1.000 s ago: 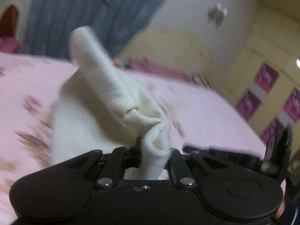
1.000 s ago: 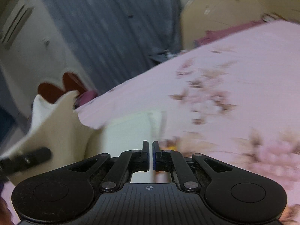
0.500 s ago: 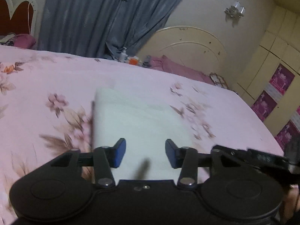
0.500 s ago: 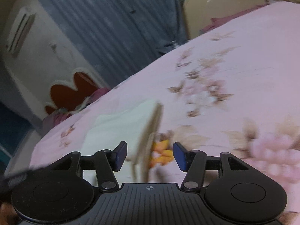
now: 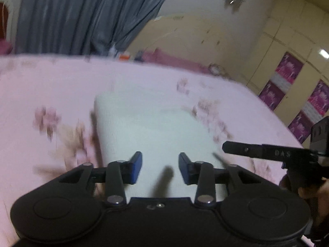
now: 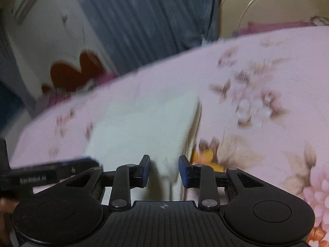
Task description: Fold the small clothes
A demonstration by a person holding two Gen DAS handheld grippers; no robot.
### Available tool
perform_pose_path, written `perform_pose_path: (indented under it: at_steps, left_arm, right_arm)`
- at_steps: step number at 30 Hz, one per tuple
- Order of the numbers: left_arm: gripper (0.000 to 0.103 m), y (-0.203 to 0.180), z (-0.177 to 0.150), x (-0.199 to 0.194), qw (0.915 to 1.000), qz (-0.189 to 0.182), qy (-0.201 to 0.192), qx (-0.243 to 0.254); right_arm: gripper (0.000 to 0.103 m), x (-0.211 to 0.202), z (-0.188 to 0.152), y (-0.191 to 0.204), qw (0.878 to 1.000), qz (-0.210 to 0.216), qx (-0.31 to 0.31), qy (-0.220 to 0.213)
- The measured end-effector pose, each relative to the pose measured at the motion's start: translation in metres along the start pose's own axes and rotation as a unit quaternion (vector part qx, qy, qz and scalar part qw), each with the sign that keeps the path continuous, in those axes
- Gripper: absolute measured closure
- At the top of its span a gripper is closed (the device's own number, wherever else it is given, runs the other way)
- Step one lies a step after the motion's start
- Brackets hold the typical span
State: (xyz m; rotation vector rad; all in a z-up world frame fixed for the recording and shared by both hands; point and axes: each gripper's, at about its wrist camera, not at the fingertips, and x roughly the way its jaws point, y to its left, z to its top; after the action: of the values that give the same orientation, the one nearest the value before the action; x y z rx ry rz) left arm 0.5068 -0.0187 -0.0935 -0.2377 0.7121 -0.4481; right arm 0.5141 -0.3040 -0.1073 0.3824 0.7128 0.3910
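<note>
On my bed (image 5: 51,86), pink flowered cover: one white cloth (image 5: 152,123), folded flat, lying just ahead of both tools. My left hand-held gripper (image 5: 160,165) has its jaws apart over the cloth's near edge, gripping nothing. My right hand-held gripper (image 6: 164,169) has just been closing, jaws part open with the cloth's near corner (image 6: 167,164) between them, pads not pressing.
</note>
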Motion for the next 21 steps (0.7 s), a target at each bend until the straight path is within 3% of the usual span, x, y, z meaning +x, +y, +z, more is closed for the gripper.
perform_pose_path:
  at_steps: [1,7,9,10,11,12,15,18,21]
  left_arm:
    - [0.063,0.006,0.009,0.005,1.0,0.0,-0.003,-0.001]
    - [0.063,0.029,0.043,0.044,0.9999,-0.01,0.0,0.009]
    - [0.063,0.035,0.044,0.059,0.9997,-0.006,0.007,0.022]
    - [0.066,0.039,0.041,0.075,0.9988,0.012,0.033,0.035]
    - [0.064,0.043,0.036,0.087,0.9976,0.018,0.054,0.039]
    - [0.063,0.045,0.035,0.089,0.9984,0.011,0.044,0.035]
    - [0.066,0.049,0.038,0.08,0.9994,0.003,0.028,0.017]
    - [0.066,0.044,0.043,0.072,0.9994,-0.001,0.0,0.034]
    - [0.066,0.038,0.051,0.087,0.9987,0.0,0.015,0.05]
  right_arm:
    - [0.072,0.004,0.007,-0.002,1.0,-0.005,0.008,-0.01]
    - [0.072,0.062,0.045,-0.025,0.997,-0.02,0.07,0.021]
    - [0.072,0.07,0.047,-0.023,0.998,-0.023,0.055,0.015]
    - [0.072,0.075,0.044,-0.019,0.999,-0.035,0.031,0.021]
    - [0.073,0.08,0.041,-0.021,0.997,-0.058,0.015,0.042]
    - [0.072,0.09,0.035,-0.023,0.996,-0.071,0.006,0.061]
    - [0.072,0.086,0.031,-0.026,0.996,-0.078,0.013,0.049]
    - [0.073,0.075,0.036,-0.009,0.995,-0.094,-0.031,0.006]
    - [0.073,0.081,0.043,0.011,0.994,-0.079,-0.075,-0.011]
